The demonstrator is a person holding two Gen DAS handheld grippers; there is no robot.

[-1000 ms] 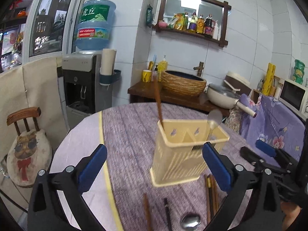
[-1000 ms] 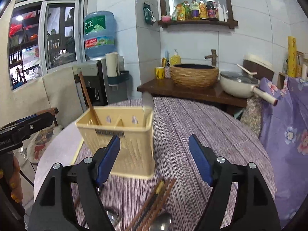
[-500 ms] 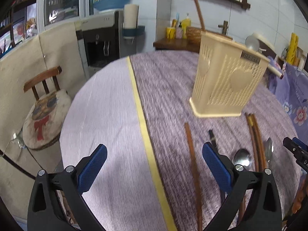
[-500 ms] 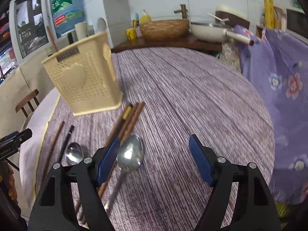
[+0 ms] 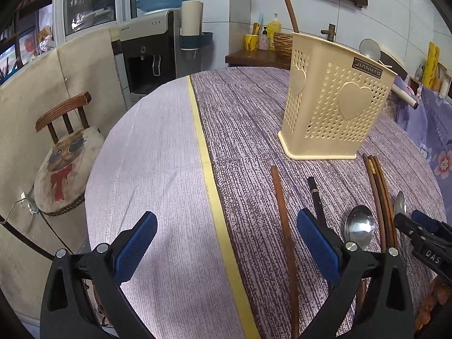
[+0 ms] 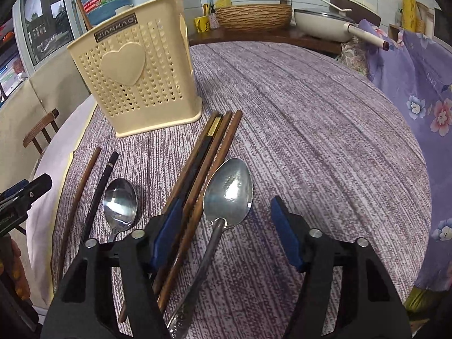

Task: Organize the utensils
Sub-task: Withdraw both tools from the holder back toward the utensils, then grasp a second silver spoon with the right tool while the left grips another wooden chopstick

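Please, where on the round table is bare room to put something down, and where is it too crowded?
Free: the pale strip left of the yellow tape line, and the purple cloth right of the large steel spoon, toward the flowered purple fabric. Crowded: in front of the cream perforated plastic utensil holder, where brown wooden chopsticks and a smaller steel spoon lie close.

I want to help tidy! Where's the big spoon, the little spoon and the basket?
Big spoon (image 6: 228, 189): right wrist view, on its bowl.
Little spoon (image 6: 120, 204): right wrist view, on its bowl.
Basket (image 6: 124, 63): right wrist view, on its heart.
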